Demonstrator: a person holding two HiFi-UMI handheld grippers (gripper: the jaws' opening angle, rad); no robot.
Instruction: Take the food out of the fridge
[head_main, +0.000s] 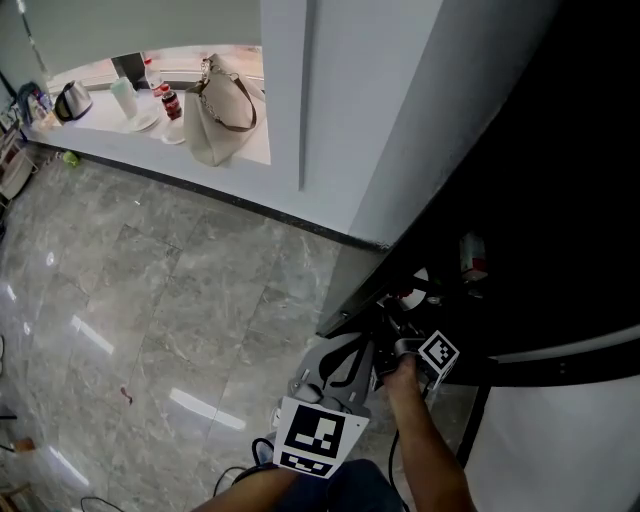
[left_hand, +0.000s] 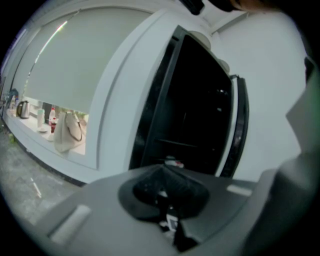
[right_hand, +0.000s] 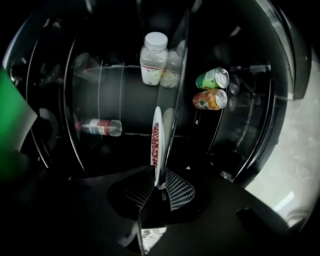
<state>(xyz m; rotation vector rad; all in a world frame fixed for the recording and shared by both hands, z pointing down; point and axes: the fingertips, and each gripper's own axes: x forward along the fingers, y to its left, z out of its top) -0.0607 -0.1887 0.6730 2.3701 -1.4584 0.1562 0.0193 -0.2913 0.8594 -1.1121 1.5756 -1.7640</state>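
Polished grey stone floor (head_main: 150, 320), glossy black fridge (head_main: 560, 150), shiny white plate (right_hand: 158, 140)

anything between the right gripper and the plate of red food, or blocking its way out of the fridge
Nothing visible. The right gripper has its jaws clamped on the plate at the rim; the white bottle and the orange can sit deeper inside, beyond it.

Positions refer to the jaws of the left gripper (left_hand: 163, 172). A white bench (head_main: 110, 135) runs far ahead and to the left, well apart from them. On it, left to right: a kettle (head_main: 72, 100), a pale cup (head_main: 125, 97), a red-labelled bottle (head_main: 172, 104), a beige handbag (head_main: 222, 125). A pale roller blind (left_hand: 65, 65) hangs above the bench. A white pillar (head_main: 285, 90) stands just right of the handbag. A grey marbled floor (head_main: 150, 300) lies below and to the left.
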